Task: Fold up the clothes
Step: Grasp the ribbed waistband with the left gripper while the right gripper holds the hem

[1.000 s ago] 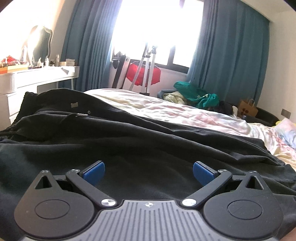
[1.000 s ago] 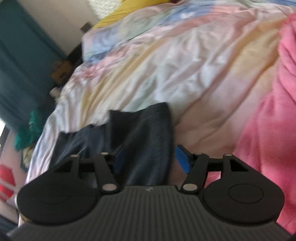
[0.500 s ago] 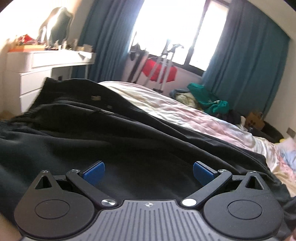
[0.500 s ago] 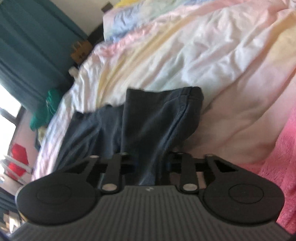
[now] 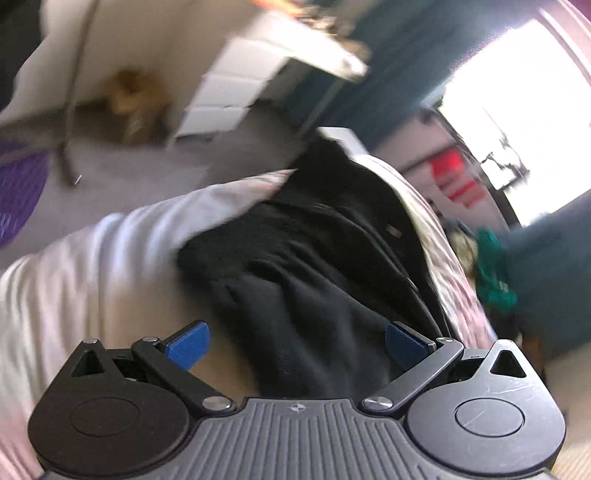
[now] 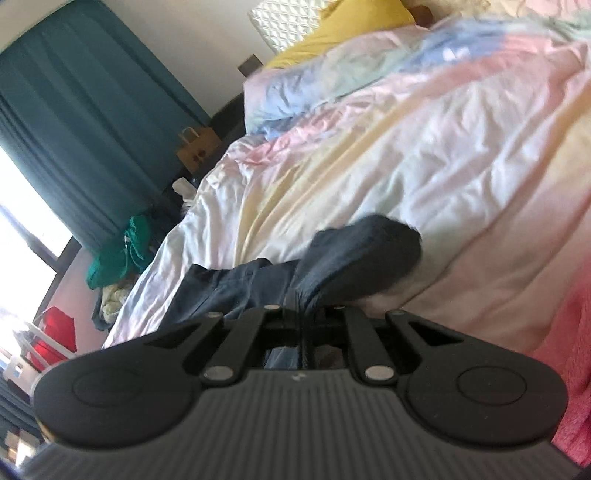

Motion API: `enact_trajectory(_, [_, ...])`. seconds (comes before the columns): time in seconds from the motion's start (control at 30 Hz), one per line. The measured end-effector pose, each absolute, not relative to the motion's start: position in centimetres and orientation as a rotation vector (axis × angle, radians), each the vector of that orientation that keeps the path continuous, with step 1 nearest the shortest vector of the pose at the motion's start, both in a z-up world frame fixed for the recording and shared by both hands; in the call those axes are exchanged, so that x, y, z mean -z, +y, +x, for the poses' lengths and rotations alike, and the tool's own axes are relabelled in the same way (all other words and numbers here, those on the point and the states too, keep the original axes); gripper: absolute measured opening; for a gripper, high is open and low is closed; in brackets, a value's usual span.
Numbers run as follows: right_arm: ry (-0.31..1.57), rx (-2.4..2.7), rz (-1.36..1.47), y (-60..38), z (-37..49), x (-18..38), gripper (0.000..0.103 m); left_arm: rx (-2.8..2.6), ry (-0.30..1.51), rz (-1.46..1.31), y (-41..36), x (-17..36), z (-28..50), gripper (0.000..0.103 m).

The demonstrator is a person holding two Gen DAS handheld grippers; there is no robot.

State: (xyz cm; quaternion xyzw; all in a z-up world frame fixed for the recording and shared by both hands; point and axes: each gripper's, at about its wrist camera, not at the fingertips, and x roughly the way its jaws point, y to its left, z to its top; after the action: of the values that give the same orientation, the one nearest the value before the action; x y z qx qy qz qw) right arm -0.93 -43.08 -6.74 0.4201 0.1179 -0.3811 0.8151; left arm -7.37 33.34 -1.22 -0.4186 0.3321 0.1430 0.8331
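Black trousers (image 5: pixel 325 266) lie stretched along the pastel bedspread (image 5: pixel 92 266); the left wrist view shows their waist end near the bed's corner. My left gripper (image 5: pixel 297 341) hovers over this dark cloth, open, its blue pads (image 5: pixel 186 343) wide apart and touching nothing. In the right wrist view the trouser leg end (image 6: pixel 354 262) rises off the sheet (image 6: pixel 424 166) in a bunch. My right gripper (image 6: pixel 304 314) is shut on that leg end, the fabric pinched between its fingers.
A white dresser (image 5: pixel 240 92) and grey floor (image 5: pixel 147 158) lie beyond the bed's corner. A pink blanket (image 6: pixel 576 350) sits at the right, a yellow pillow (image 6: pixel 347 29) at the head. Teal curtains (image 6: pixel 74 110), a green clothes heap (image 6: pixel 118 254) and a paper bag (image 6: pixel 197 147) stand by the window.
My right gripper closed on the trouser leg end and lifted it slightly. My left gripper, still open, swung fast and rolled, now looking over the waist end toward the bed's corner and floor.
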Motion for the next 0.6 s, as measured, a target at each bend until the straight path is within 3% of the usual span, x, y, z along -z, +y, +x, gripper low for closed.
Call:
enact_trajectory(0.13, [0.273, 0.824, 0.902, -43.6, -0.7, 7.1, 0.008, -0.282, 0.745, -1.035, 35.7, 4.4, -6.9, 0.101])
enact_trajectory(0.27, [0.287, 0.83, 0.935, -44.0, -1.0, 7.8, 0.008, -0.185, 0.736, -1.198, 36.1, 7.3, -6.0, 0.086])
enact_trajectory(0.43, [0.281, 0.824, 0.954, -44.2, -1.1, 8.2, 0.008, -0.161, 0.792, -1.219, 35.4, 8.5, -4.4, 0.079])
enact_trajectory(0.6, [0.257, 0.819, 0.95, -44.1, -1.0, 8.0, 0.008, -0.127, 0.767, -1.146, 34.3, 7.9, -3.6, 0.046])
